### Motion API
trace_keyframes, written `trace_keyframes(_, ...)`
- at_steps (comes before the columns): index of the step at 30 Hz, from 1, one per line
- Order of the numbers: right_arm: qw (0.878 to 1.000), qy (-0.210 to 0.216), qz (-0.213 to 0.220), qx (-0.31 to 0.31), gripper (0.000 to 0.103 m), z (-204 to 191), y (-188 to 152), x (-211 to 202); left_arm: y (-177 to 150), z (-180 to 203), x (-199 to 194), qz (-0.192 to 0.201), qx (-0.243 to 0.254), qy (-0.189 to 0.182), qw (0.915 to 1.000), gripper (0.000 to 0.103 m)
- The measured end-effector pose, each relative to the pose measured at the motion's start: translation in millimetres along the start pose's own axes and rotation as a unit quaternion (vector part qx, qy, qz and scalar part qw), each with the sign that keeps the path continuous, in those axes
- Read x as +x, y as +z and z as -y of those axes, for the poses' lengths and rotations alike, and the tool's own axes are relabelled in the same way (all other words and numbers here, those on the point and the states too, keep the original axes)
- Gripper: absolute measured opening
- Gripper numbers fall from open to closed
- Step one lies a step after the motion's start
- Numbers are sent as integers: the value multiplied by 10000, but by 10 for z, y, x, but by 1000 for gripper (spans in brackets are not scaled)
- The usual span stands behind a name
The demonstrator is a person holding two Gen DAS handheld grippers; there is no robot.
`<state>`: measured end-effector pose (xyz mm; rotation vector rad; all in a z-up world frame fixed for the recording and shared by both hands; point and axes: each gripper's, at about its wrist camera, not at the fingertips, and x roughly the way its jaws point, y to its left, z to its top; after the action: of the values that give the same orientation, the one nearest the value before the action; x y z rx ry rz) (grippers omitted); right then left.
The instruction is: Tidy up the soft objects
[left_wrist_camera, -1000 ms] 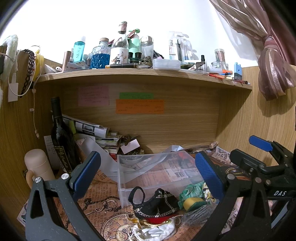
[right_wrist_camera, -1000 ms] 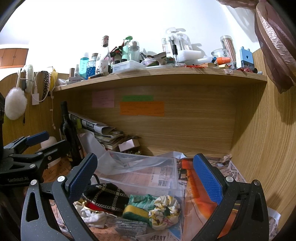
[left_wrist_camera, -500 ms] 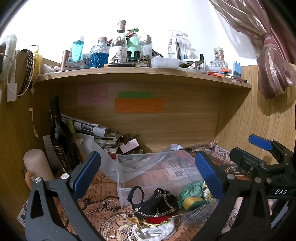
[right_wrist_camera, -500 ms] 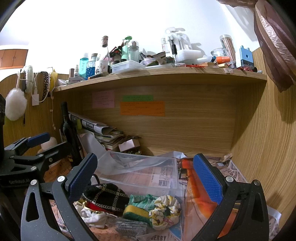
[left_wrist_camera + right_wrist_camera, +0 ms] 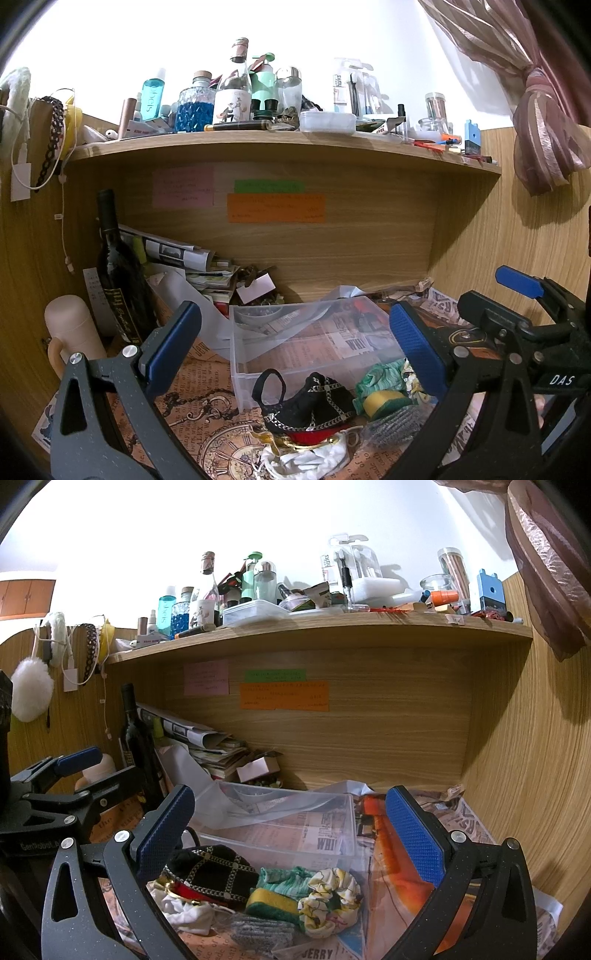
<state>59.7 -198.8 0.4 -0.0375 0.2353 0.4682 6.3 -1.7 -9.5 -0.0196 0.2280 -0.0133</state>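
Observation:
A heap of soft things lies on the paper-covered desk in front of a clear plastic box [image 5: 295, 332] [image 5: 288, 823]. It holds a black mask with chains [image 5: 314, 402] [image 5: 214, 875], a green cloth [image 5: 380, 376] [image 5: 291, 878], a yellow-green sponge [image 5: 384, 400] [image 5: 269, 901], a floral scrunchie [image 5: 328, 901], a grey scourer [image 5: 391, 428] [image 5: 262, 930] and a white cloth [image 5: 306, 458] [image 5: 184, 912]. My left gripper [image 5: 295, 343] is open and empty above the heap. My right gripper [image 5: 288, 827] is open and empty too; it also shows in the left wrist view [image 5: 517, 284].
A dark wine bottle [image 5: 118, 273] and a beige flask [image 5: 70, 332] stand at the left. Stacked papers [image 5: 199, 269] lie behind the box. The upper shelf [image 5: 280, 136] is crowded with bottles. A curtain [image 5: 543, 122] hangs at the right.

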Motion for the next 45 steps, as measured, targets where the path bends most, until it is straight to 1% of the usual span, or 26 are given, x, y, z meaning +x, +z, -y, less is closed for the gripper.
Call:
trace_keyframes(21, 10000, 35, 13, -19, 103, -46, 0, -5, 1, 13, 4, -21, -1, -8, 10000, 103)
trace_keyframes(26, 10000, 10, -41, -10, 103, -29, -17, 28, -15, 20, 51, -124, -3, -48, 9999, 103)
trace_keyframes(31, 9997, -86, -244, 36, 103, 47, -97, 100, -99, -22, 182, -463, -75, -255, 9986, 103)
trace_keyframes(37, 9978, -177, -635, 83, 103, 179, -279, 210, -305, -29, 391, -974, -184, -535, 9936, 103)
trace_keyframes(38, 9970, -198, -744, 90, 103, 201, -329, 237, -346, -31, 433, -1080, -200, -571, 9923, 102)
trace_keyframes(40, 9956, -215, -908, 123, 103, 247, -404, 285, -437, -26, 517, -1290, -219, -612, 9895, 91)
trace_keyframes(42, 9939, -213, -1068, 176, 103, 298, -477, 322, -515, -37, 600, -1502, -273, -639, 9862, 87)
trace_keyframes(45, 9911, -222, -1286, 274, 100, 385, -593, 379, -621, -70, 705, -1732, -368, -642, 9821, 85)
